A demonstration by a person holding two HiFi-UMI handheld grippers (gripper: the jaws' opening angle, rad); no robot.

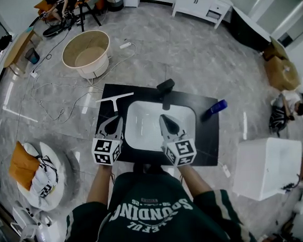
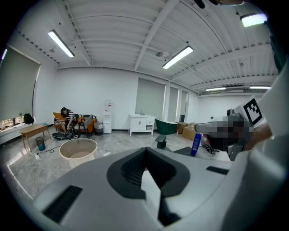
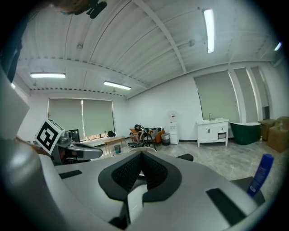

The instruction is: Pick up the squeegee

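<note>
squeegee lies on black counter, far-left corner, just ahead of left gripper, not touching | blade runs crosswise, handle points back toward person | both grippers' fingers clenched, empty; right gripper over white sink | grey marble floor, round tub beyond

White squeegee, white basin, black counter, blue bottle, grey marbled floor.
</note>
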